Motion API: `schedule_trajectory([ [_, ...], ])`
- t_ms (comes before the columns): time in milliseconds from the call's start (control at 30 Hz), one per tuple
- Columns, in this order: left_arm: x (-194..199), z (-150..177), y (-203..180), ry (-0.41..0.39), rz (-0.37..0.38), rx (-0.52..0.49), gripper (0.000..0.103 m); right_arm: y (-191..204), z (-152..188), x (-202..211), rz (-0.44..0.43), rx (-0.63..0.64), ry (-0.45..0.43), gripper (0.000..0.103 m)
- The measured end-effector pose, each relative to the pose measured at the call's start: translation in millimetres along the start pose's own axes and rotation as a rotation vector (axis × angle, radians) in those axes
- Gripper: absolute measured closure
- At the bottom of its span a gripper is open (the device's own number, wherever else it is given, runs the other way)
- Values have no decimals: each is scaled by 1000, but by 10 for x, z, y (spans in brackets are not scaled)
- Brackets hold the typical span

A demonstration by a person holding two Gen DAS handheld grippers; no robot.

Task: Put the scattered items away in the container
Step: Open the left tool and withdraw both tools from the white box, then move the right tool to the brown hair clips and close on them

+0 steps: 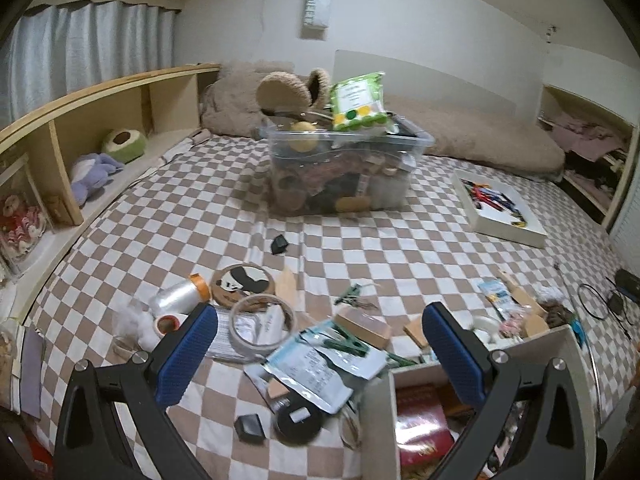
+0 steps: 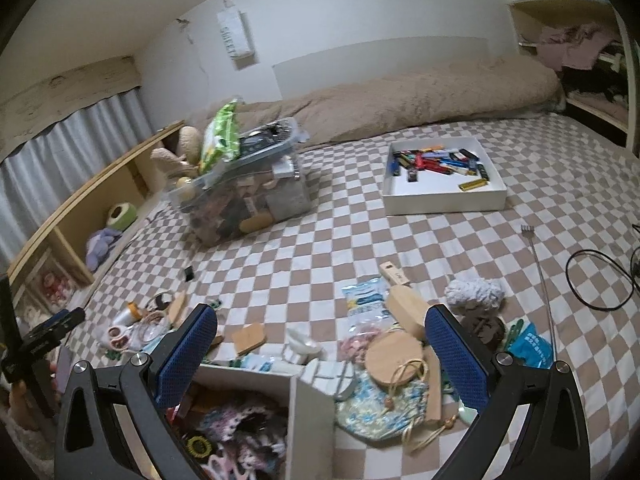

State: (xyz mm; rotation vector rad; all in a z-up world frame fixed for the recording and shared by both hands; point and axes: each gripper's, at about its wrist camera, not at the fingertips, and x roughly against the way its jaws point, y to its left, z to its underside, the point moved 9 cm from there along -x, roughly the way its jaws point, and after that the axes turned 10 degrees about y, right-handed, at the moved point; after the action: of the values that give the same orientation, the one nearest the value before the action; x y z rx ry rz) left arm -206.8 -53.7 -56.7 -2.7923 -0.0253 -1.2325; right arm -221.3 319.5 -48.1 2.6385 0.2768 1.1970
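**Both tools hang empty over the clutter beside the box**

The left tool (image 1: pixel 320 354) is spread wide and holds nothing; it hovers above a heap of foil packets (image 1: pixel 310 376), a tape ring (image 1: pixel 262 320) and green clips (image 1: pixel 350 345) on the checked bed (image 1: pixel 160 220). The right tool (image 2: pixel 322 350) is likewise spread and empty, poised over a round wooden disc (image 2: pixel 394 356), a floral pouch (image 2: pixel 374 408) and a snack bag (image 2: pixel 362 300). Likely each is lined up to choose its next pick.

The scattered things lie mostly just beside the white box (image 2: pixel 312 412) at the near edge, which already holds crochet pieces (image 2: pixel 240 420) and, in the left view, a red book (image 1: pixel 424 428). Farther up the bed, a clear plastic bin (image 1: pixel 344 168) is heaped past its rim, with a green packet (image 1: pixel 358 100) on top. A shallow white tray (image 2: pixel 444 200) holds lighters (image 2: pixel 436 162) and stands well apart from the clutter.
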Motion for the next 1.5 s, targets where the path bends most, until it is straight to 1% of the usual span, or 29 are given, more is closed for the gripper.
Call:
schedule_trajectory([
  [133,-118,-76,96,-19,-27,28,0,-163,-20,-85,21,-34,3,0],
  [300,-241,-171,210,-40,-82,27,0,-392,-96,-201,58,-74,-17,0],
  [367,-315,-192,248,-19,-84,37,0,-484,-123,-252,55,-104,-22,0],
  [433,-370,-215,263,-5,-68,49,0,-551,-139,-310,57,-127,-18,0],
  [500,-404,-256,262,-10,-64,49,0,-605,-159,-376,56,-149,-15,0],
  [633,-482,-317,282,-20,-84,34,0,-682,-205,-486,48,-175,-24,0],
  [733,-562,-346,338,-35,-99,37,0,-807,-221,-550,84,-223,-49,0],
  [833,-679,-322,417,-36,-139,29,0,-921,-205,-605,118,-249,-66,0],
  [900,-767,-290,463,-25,-156,28,0,-980,-193,-619,150,-244,-87,0],
  [1000,-929,-216,529,10,-136,54,0,-1037,-187,-640,197,-212,-116,0],
  [1067,-1055,-152,568,42,-123,69,0,-1070,-176,-671,213,-205,-113,0],
  [1133,-1165,-89,598,67,-127,72,0,-1124,-162,-715,216,-214,-101,0],
  [1233,-1304,-3,650,98,-128,82,0,-1216,-135,-743,210,-241,-101,0],
  [1367,-1436,87,710,124,-106,107,0,-1413,-54,-781,179,-320,-88,0],
  [1500,-1516,160,732,139,-105,111,0,-1623,59,-796,228,-369,-72,0],
])
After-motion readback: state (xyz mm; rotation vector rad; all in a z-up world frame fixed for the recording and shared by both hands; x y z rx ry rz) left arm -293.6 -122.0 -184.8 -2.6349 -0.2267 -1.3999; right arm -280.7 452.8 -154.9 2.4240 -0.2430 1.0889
